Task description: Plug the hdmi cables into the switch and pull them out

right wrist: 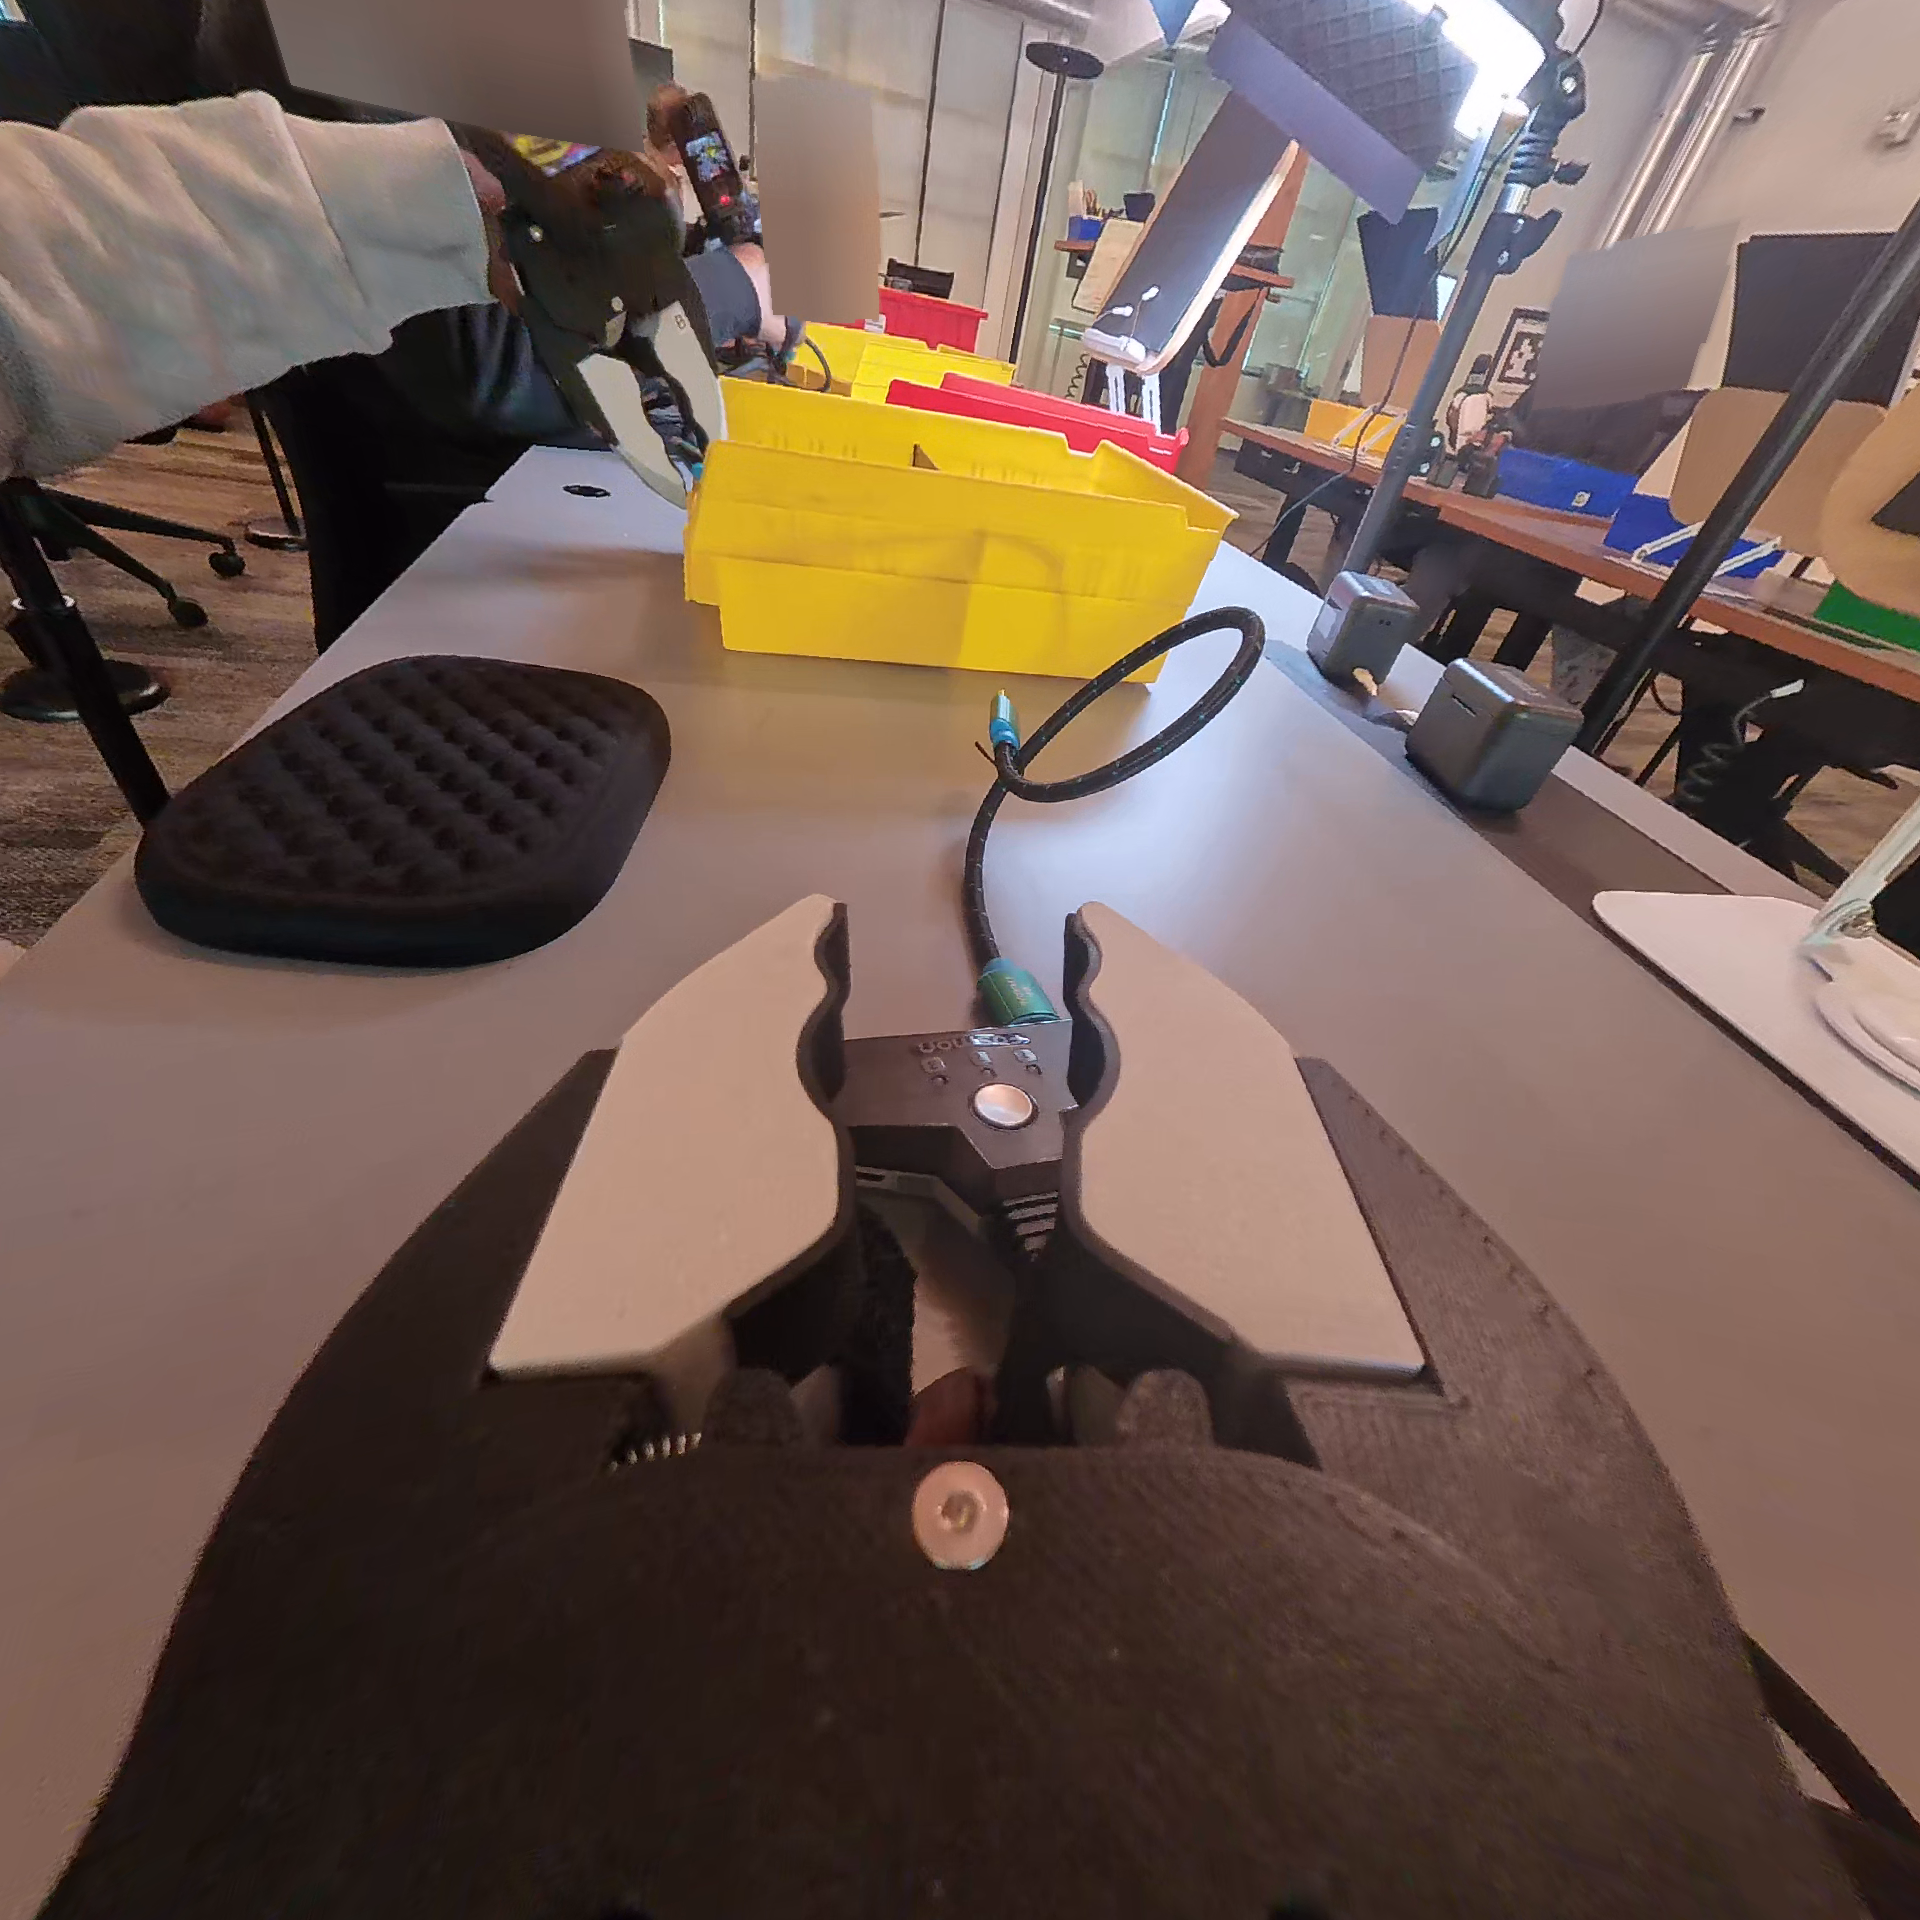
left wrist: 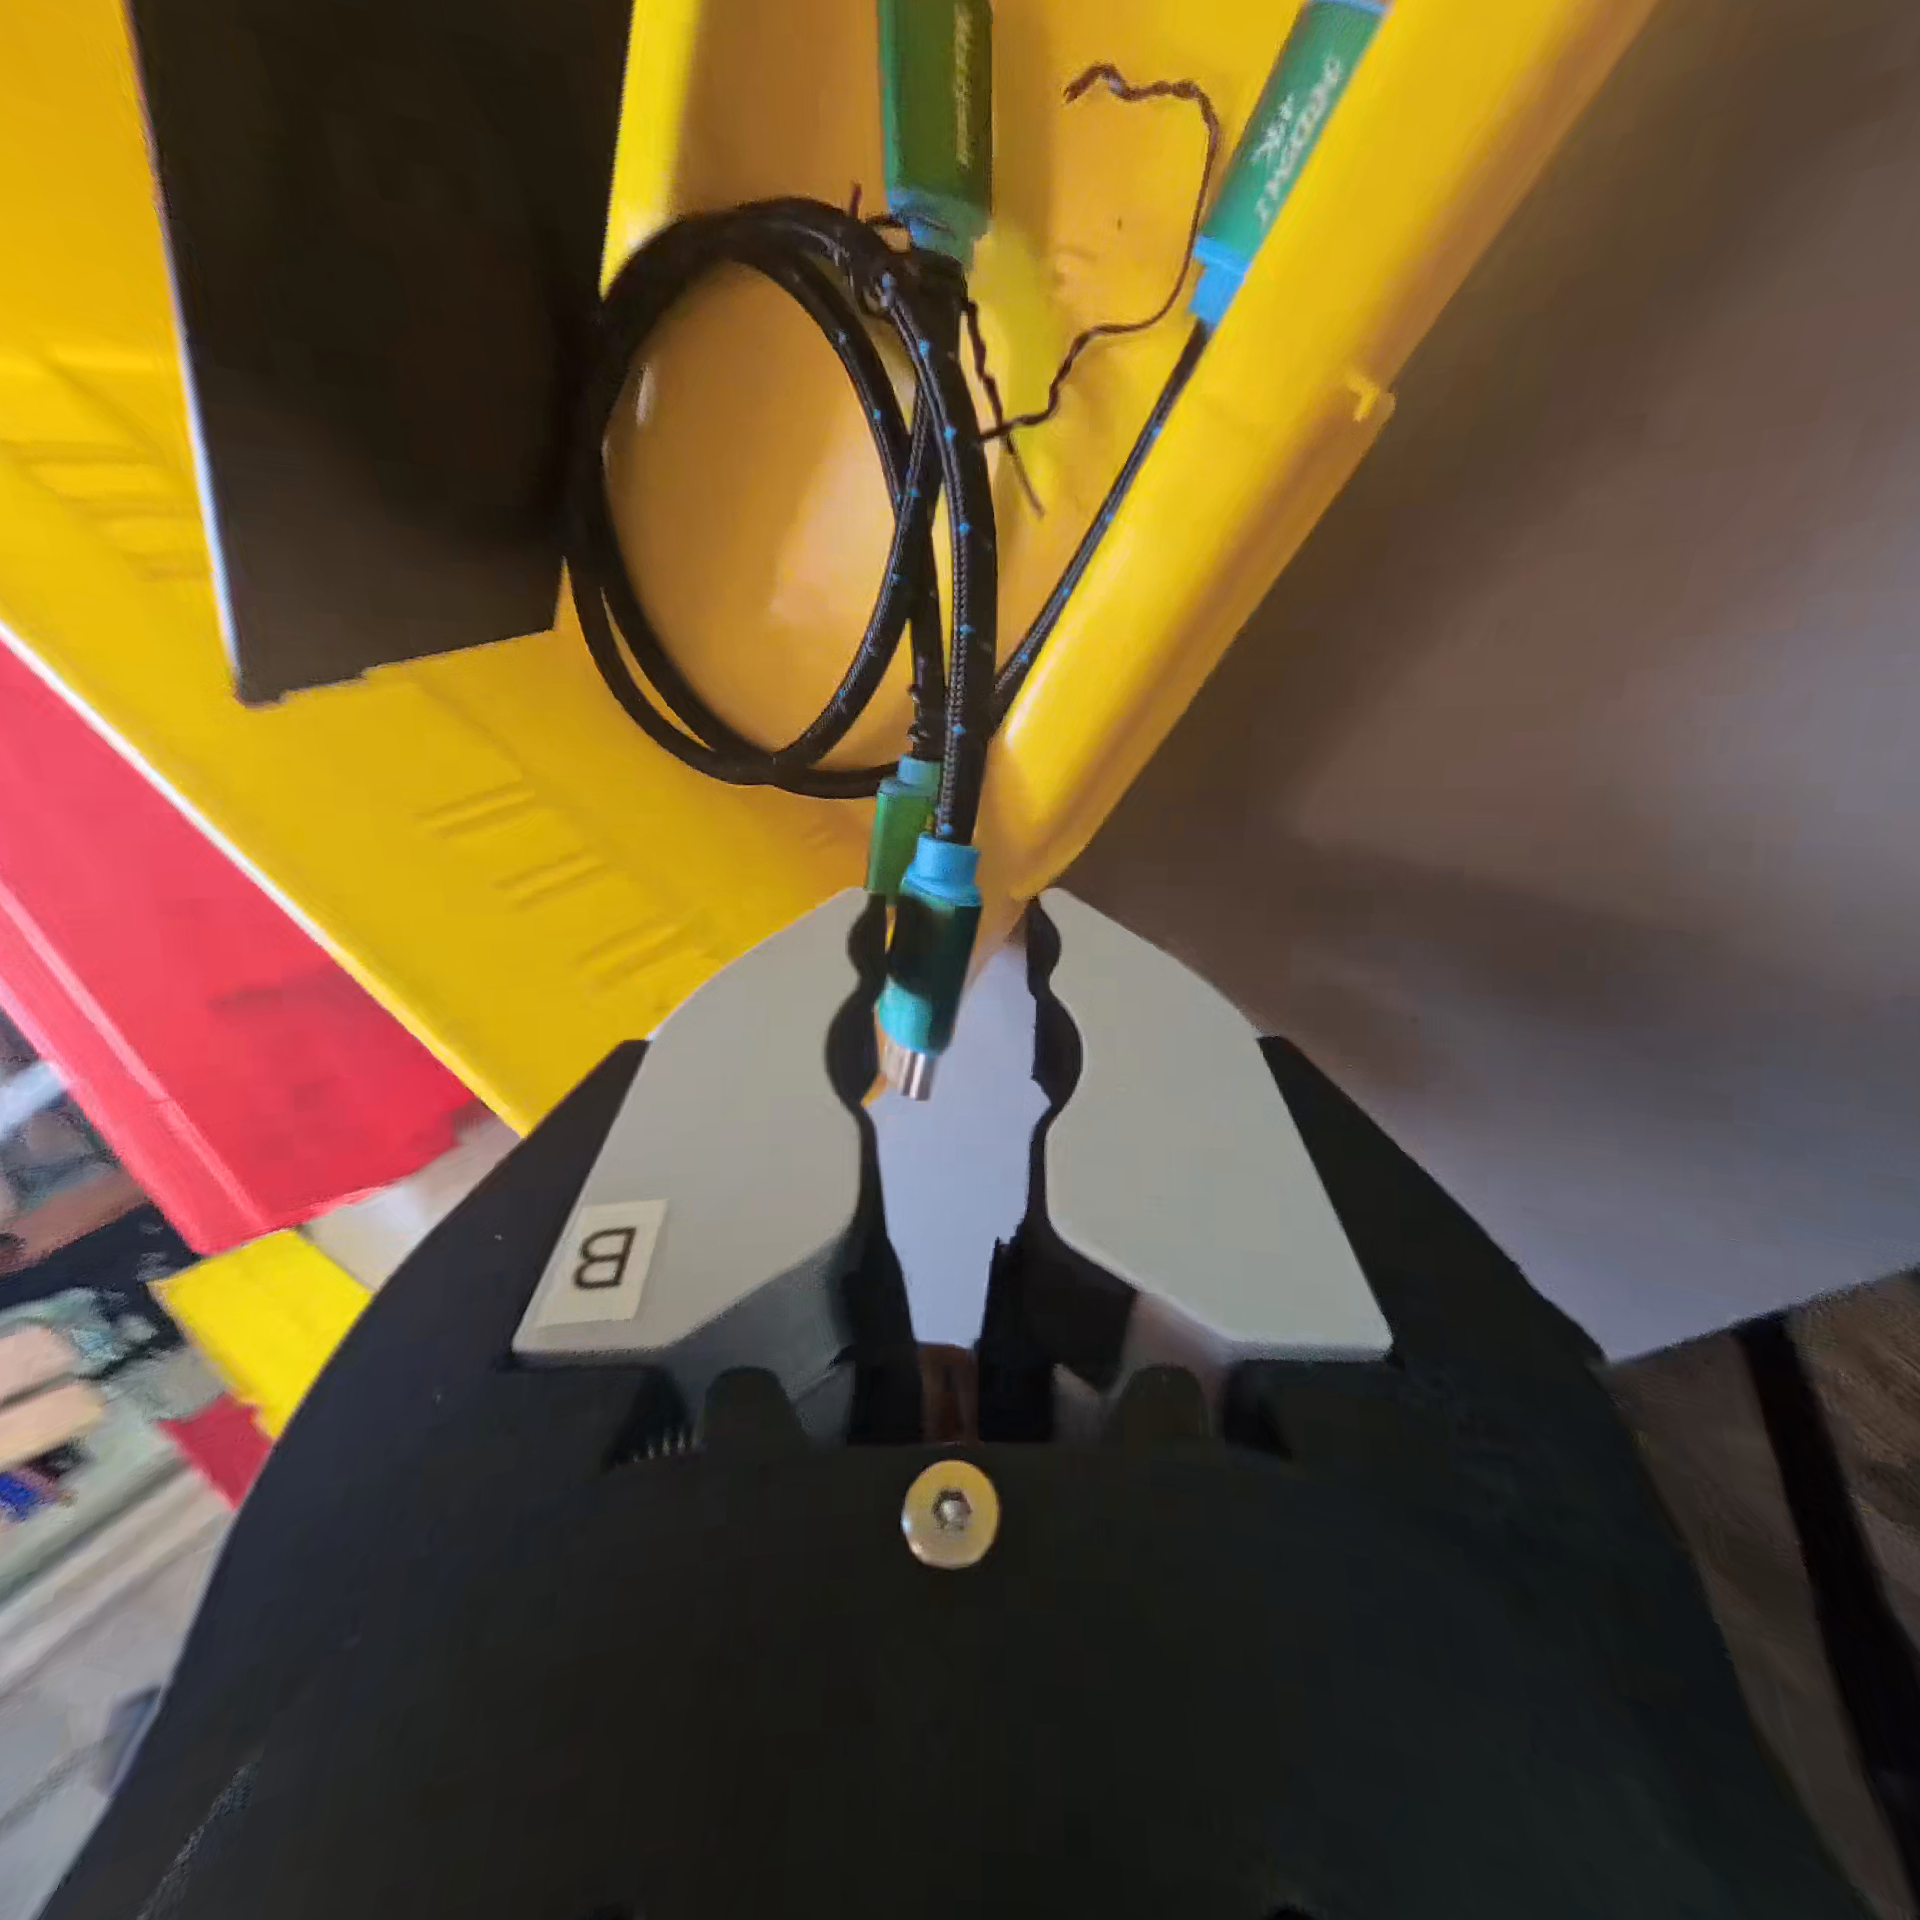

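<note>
Print is carried by a white sticker point(left wrist: 601, 1260) on one grey finger point(left wrist: 727, 1091) of the left gripper point(left wrist: 951, 904), by two green HDMI connector housings point(left wrist: 935, 104) point(left wrist: 1283, 156) in the yellow bin point(left wrist: 1195, 623), and, too blurred to be read, by the black switch point(right wrist: 961, 1091) clamped in the right gripper point(right wrist: 956, 914).

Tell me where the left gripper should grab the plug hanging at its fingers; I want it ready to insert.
Grip the green plug across its flat body, behind the metal tip, closing the left gripper from both sides. The tip points toward the camera, so it would likely need turning around.
</note>
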A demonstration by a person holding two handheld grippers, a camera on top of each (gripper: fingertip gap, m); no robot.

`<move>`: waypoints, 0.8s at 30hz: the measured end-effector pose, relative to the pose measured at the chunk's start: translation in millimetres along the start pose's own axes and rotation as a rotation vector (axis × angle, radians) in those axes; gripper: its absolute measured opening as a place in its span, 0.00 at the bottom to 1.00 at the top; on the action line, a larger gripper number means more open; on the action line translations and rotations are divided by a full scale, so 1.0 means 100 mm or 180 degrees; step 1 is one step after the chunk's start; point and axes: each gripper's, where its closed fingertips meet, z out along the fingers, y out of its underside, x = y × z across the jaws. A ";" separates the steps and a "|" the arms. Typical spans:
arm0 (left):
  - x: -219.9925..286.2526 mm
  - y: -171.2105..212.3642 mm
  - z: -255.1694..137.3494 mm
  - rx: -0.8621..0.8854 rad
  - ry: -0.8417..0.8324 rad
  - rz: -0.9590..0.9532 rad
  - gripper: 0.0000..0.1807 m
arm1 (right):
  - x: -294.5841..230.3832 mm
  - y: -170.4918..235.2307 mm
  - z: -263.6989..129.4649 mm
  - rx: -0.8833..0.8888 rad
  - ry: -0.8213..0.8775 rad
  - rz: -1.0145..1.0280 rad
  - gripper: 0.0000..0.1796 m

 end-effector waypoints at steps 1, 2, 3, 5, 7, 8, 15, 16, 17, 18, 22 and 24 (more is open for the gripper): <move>0.01 0.00 -0.02 -0.0036 0.0085 -0.0137 0.18 | 0.00 0.00 0.00 0.0000 0.0007 -0.0010 0.22; -0.01 -0.01 -0.07 0.0007 0.0079 -0.0268 0.15 | 0.01 -0.01 -0.01 0.0002 0.0012 -0.0024 0.22; -0.05 -0.08 -0.15 0.0177 0.0009 -0.0365 0.12 | 0.01 -0.01 -0.01 0.0001 0.0017 -0.0040 0.22; -0.16 -0.21 -0.35 0.0562 -0.0188 -0.0647 0.07 | 0.01 -0.01 -0.01 -0.0005 0.0023 -0.0071 0.22; -0.31 -0.37 -0.62 0.1066 -0.0452 -0.1029 0.06 | 0.00 -0.02 -0.01 -0.0009 0.0022 -0.0095 0.22; -0.37 -0.44 -0.77 0.1339 -0.0555 -0.1192 0.06 | 0.00 -0.03 -0.01 -0.0007 0.0024 -0.0109 0.22; -0.53 -1.23 -1.90 0.3652 -0.1194 -0.1881 0.06 | -0.02 -0.09 -0.01 0.0008 0.0067 -0.0226 0.21; -0.47 -1.40 -2.04 0.3955 -0.1136 -0.1811 0.06 | -0.03 -0.11 -0.01 0.0026 0.0057 -0.0223 0.21; -0.39 -1.59 -2.16 0.4210 -0.1019 -0.1727 0.06 | -0.05 -0.14 -0.01 0.0058 0.0042 -0.0218 0.21; -0.30 -1.78 -2.26 0.4439 -0.0880 -0.1609 0.06 | -0.07 -0.17 -0.01 0.0097 0.0025 -0.0220 0.21; 0.21 -2.62 -2.42 0.5077 -0.0041 -0.0973 0.06 | -0.23 -0.35 -0.03 0.0306 -0.0113 -0.0334 0.21; 0.49 -3.04 -2.34 0.5190 0.0414 -0.0701 0.06 | -0.31 -0.43 -0.05 0.0405 -0.0197 -0.0369 0.21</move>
